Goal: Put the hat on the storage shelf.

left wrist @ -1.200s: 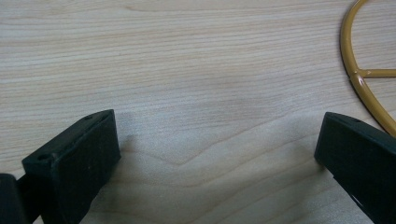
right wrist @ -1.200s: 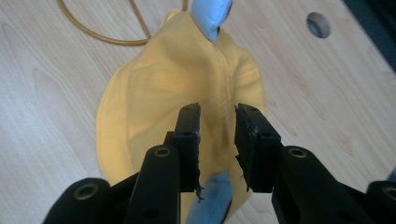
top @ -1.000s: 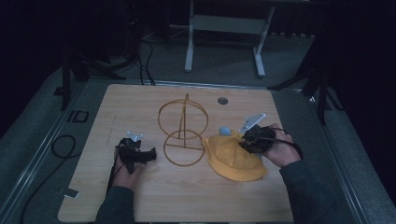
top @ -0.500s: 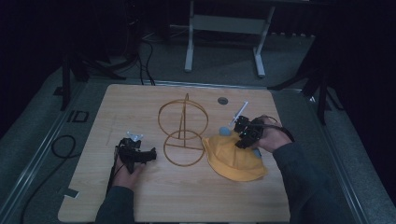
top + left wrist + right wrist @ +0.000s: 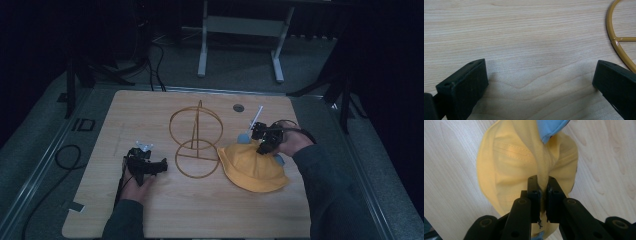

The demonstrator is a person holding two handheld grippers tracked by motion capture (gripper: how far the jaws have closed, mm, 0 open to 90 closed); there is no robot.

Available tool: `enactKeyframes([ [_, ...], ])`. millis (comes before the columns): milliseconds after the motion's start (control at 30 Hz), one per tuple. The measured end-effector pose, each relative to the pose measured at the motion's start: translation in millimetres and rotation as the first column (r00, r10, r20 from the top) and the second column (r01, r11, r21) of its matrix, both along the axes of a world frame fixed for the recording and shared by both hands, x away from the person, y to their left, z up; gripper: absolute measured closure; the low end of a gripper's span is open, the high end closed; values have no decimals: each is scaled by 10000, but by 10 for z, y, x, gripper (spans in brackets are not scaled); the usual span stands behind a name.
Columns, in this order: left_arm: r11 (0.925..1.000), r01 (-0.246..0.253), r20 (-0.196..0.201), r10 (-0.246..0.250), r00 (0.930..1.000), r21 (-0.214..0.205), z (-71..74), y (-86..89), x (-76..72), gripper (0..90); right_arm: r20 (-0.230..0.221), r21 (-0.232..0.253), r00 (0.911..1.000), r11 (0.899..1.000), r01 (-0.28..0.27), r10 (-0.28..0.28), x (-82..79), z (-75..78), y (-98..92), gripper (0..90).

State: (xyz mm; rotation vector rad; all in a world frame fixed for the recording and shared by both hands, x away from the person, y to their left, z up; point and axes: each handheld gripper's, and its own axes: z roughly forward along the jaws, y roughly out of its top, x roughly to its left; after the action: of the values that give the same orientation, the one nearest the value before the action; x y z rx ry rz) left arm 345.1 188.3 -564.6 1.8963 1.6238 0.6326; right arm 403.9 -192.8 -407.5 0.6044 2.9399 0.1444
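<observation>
The right gripper (image 5: pixel 543 191) pinched a fold of the yellow hat (image 5: pixel 252 167), which lay on the table (image 5: pixel 150 115) right of the wire stand (image 5: pixel 196 137). The left gripper (image 5: pixel 541 82) sat open on the near left.

High view dim, surroundings black; both gripper views bright, sharp, softly shadowed.

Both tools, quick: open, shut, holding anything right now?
Left tool: open, nothing between its jaws, low over the wooden table.
Right tool: shut on a fold of the yellow hat.
</observation>
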Motion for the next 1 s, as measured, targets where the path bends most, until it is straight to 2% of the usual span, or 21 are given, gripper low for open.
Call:
enactKeyframes([
  [200, 10000, 20, -22, -20, 10000, 25, 2, 2, 0, 0, 359, 237, 9991, 9994, -243, 235, 3, 141, -36, 837],
  [567, 10000, 22, -24, -22, 10000, 29, 2, 2, -1, 0, 592, 524, 9952, 9953, -816, 785, 18, 362, -36, 837],
  [733, 10000, 22, -24, -22, 10000, 27, 2, 2, -1, 0, 754, 576, 9935, 9942, -903, 859, 26, 437, -49, 837],
  [867, 10000, 25, -30, -25, 10000, 32, 2, 3, -1, 0, 1071, 759, 9904, 9925, -959, 875, 20, 539, -88, 837],
  [1000, 10000, 24, -34, -24, 10000, 31, 2, 3, -1, 0, 1139, 837, 9897, 9918, -966, 868, 21, 599, -109, 838],
])
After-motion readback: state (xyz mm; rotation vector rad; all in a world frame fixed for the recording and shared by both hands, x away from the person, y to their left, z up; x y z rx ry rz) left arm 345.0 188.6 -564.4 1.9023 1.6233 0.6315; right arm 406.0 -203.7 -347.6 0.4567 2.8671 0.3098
